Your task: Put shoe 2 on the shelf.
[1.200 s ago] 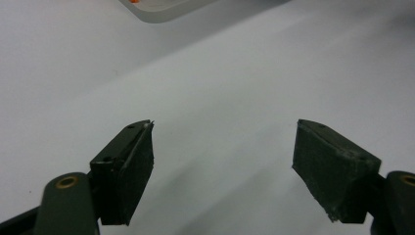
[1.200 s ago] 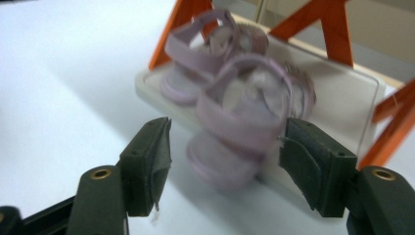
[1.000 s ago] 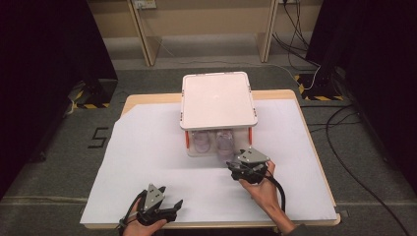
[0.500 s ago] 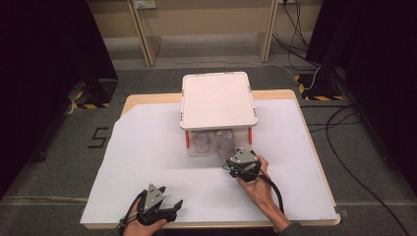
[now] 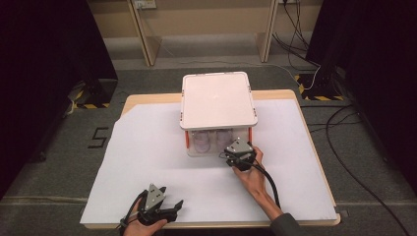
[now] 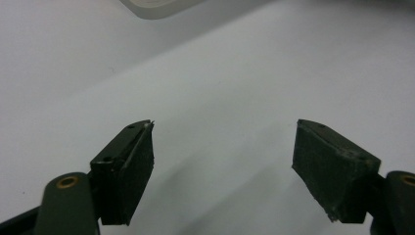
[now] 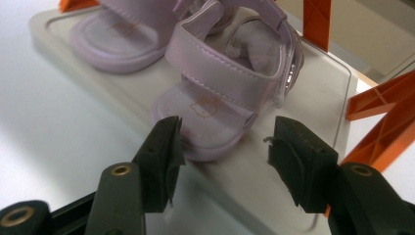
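A clear plastic box with a white lid (image 5: 219,100) and orange latches (image 5: 186,140) stands mid-table. Inside are two lilac sandals (image 5: 201,142). My right gripper (image 5: 231,151) is at the box's front right corner, pointing into it. In the right gripper view, the nearer sandal (image 7: 220,93) lies on the box's pale base (image 7: 58,34) with its toe in the gap of the right gripper (image 7: 225,147). Those jaws have just been closing, and the pads stand clear of the toe. My left gripper (image 5: 169,209) rests near the front edge, open over bare paper (image 6: 222,147).
A white paper sheet (image 5: 147,147) covers the wooden table (image 5: 147,97). An orange latch (image 7: 379,122) stands just right of my right jaw. The second sandal (image 7: 122,34) lies further back. Cables (image 5: 344,118) trail over the floor on the right, and dark curtains hang at both sides.
The right hand has moved up and left to the box front, and its jaws have narrowed around the sandal's toe. The left gripper has stayed put.
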The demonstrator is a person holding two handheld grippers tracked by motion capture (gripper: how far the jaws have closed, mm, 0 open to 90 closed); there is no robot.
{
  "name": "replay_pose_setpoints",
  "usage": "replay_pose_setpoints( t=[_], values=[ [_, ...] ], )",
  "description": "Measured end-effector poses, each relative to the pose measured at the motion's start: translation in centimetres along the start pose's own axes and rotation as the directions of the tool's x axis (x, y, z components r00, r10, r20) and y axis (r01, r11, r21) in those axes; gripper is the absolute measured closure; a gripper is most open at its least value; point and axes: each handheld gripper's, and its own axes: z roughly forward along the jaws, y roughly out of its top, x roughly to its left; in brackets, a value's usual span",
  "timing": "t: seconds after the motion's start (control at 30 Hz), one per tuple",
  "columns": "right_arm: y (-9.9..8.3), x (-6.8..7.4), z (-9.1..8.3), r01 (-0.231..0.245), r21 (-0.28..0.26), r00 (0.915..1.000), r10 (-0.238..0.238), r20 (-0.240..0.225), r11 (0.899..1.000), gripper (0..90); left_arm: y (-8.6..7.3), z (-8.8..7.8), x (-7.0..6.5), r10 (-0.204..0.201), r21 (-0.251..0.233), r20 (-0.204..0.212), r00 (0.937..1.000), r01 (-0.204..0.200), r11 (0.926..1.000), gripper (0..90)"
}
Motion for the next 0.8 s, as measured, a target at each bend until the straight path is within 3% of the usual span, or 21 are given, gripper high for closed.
replay_pose_setpoints(
  t=[0.23, 0.37, 0.5, 0.57, 0.67, 0.8],
  values=[
    [0.1, -0.5, 0.5, -0.051, 0.008, 0.9987, 0.051, -0.001, 0.999, 43.6, -0.1, 0.0, 0.1, -0.001, 0.004, 0.0, 1.0, 0.001, 1.0, 22.9],
    [-0.1, -0.6, -0.1, -0.058, 0.0, 0.9977, 0.058, -0.036, 0.998, 40.9, -0.1, 0.0, 0.1, 0.0, 0.003, -0.003, 1.0, 0.0, 1.0, 22.9],
    [-0.2, -0.5, -1.3, -0.116, 0.008, 0.987, 0.116, -0.112, 0.993, 37.4, -0.1, 0.0, 0.1, 0.003, 0.002, -0.005, 1.0, -0.003, 1.0, 23.0],
    [-0.5, -0.4, -2.3, -0.124, -0.002, 0.9824, 0.122, -0.141, 0.992, 37.1, -0.1, 0.0, 0.1, 0.002, 0.003, -0.006, 1.0, -0.002, 1.0, 22.9],
    [-0.9, -0.4, -3.8, -0.164, -0.017, 0.9702, 0.158, -0.184, 0.986, 35.9, -0.1, 0.0, 0.0, 0.005, 0.0, -0.004, 1.0, -0.005, 1.0, 23.0],
    [-1.6, -0.4, -5.4, -0.192, -0.029, 0.9596, 0.182, -0.215, 0.981, 35.1, -0.1, 0.0, 0.1, 0.007, 0.006, -0.008, 0.9999, -0.007, 1.0, 22.9]
  ],
)
